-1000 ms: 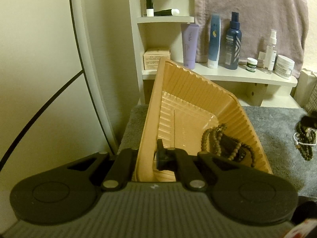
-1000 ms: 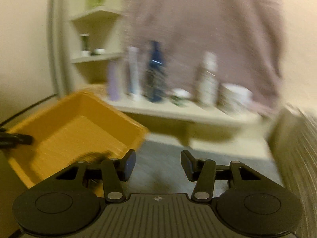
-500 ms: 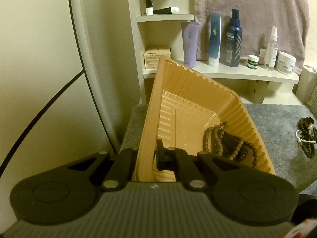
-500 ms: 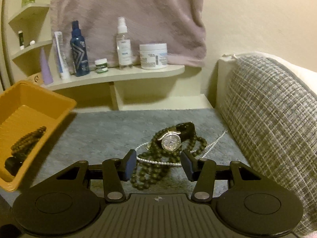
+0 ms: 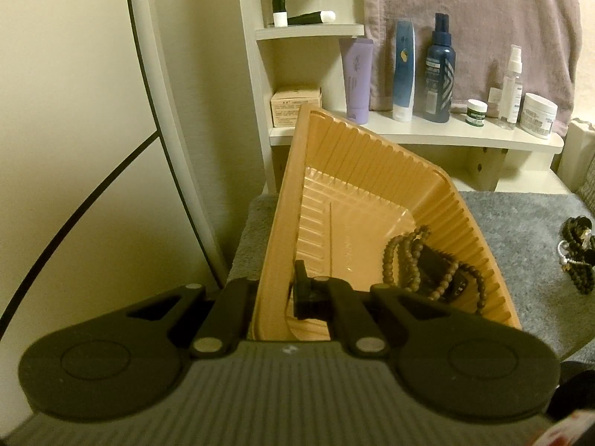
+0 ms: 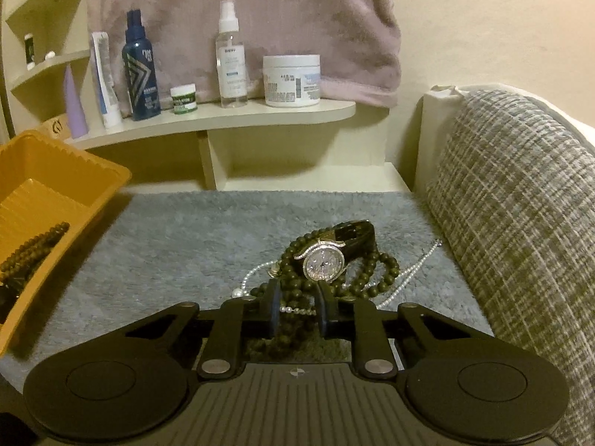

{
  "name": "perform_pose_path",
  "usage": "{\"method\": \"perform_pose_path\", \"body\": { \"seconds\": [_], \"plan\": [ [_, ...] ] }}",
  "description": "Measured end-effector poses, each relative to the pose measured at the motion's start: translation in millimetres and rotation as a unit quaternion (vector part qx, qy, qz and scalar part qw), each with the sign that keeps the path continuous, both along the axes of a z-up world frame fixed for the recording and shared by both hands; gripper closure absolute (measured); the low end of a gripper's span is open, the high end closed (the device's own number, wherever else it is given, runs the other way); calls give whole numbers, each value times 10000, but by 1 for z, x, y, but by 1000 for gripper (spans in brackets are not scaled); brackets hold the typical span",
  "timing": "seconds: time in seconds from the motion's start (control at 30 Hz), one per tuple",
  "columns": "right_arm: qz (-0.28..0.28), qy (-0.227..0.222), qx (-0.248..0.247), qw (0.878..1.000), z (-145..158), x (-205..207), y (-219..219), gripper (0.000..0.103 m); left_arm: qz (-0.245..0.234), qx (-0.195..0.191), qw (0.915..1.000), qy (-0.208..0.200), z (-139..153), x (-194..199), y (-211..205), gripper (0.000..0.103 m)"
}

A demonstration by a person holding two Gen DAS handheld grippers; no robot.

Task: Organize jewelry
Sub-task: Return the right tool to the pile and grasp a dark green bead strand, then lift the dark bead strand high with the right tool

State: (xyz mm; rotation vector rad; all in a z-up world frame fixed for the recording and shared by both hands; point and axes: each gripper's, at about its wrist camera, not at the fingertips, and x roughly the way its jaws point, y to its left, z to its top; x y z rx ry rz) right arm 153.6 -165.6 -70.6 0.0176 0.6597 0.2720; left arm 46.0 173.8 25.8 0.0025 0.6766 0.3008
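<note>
A grey fuzzy mat (image 5: 520, 223) covers the work surface, with a cream shelf (image 5: 427, 133) of toiletries behind it and a mauve towel (image 5: 468, 18) hanging on the wall above.

In the left wrist view, the left gripper (image 5: 277, 293) is pinched tight on the near wall of an orange tray (image 5: 372, 171), one finger outside the wall and the other inside. The tray sits tilted, its left rim raised. Low in its right corner lies a brown bead string (image 5: 412, 256) coiled around a small dark item I cannot make out. On the shelf stand a lilac tube (image 5: 357, 78), a blue-and-white tube (image 5: 403, 70), a dark blue spray bottle (image 5: 440, 70), a small green jar (image 5: 476, 111), a clear spray bottle (image 5: 510, 85) and a white tub (image 5: 538, 115). At the far right edge, part of a dark bead pile shows on the mat.

In the right wrist view, the right gripper (image 6: 297, 308) is low over the mat at a heap of jewelry. Its jaws are closing, with strands of a dark green bead necklace (image 6: 368, 275) and a thin pearl chain (image 6: 297, 310) between the pads; whether the pads already press on them I cannot tell. A wristwatch (image 6: 324, 264) with a sparkling round face and black strap rests on top of the beads, just beyond the fingertips. A second run of small pearls trails off to the right toward a grey woven cushion (image 6: 520, 223). The orange tray (image 6: 55, 171) is at the left, well apart from the heap, with brown beads visible inside.
</note>
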Motion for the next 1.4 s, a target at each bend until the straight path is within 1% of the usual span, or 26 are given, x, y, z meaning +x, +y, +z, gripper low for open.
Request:
{"method": "perform_pose_path", "body": {
  "seconds": [0.13,0.17,0.2,0.23,0.3,0.4,0.5,0.7,0.8,1.1,1.4],
  "plan": [
    [92,173,-107,9998,-3,12,3,83,7,-2,10000,-2,-1,0,1,99],
    [128,211,-152,9996,-4,14,5,86,10,-6,10000,0,-1,0,1,99],
    [154,243,-177,9994,-4,15,6,93,12,-15,10000,1,-1,-1,1,99],
    [191,274,-223,9992,-4,16,7,95,14,-17,10000,4,-1,-1,2,99],
    [234,269,-253,9990,-2,16,9,96,17,-20,10000,8,-2,-1,2,99],
    [303,143,-271,9991,6,11,10,96,19,-21,10000,4,-2,0,2,99],
    [346,-108,-225,9991,23,8,9,97,13,-23,10000,4,-2,0,2,99],
    [494,-698,-193,9962,71,13,2,97,4,-38,10000,-1,-3,0,3,99],
    [485,-953,-207,9941,94,18,-5,97,5,-39,10000,-6,-3,1,3,99],
    [474,-1497,-206,9874,149,31,-24,97,0,-45,10000,-14,-3,2,2,99],
    [546,-2096,-307,9758,203,32,-31,97,-4,-53,10000,-24,-3,2,2,99]
  ]
}}
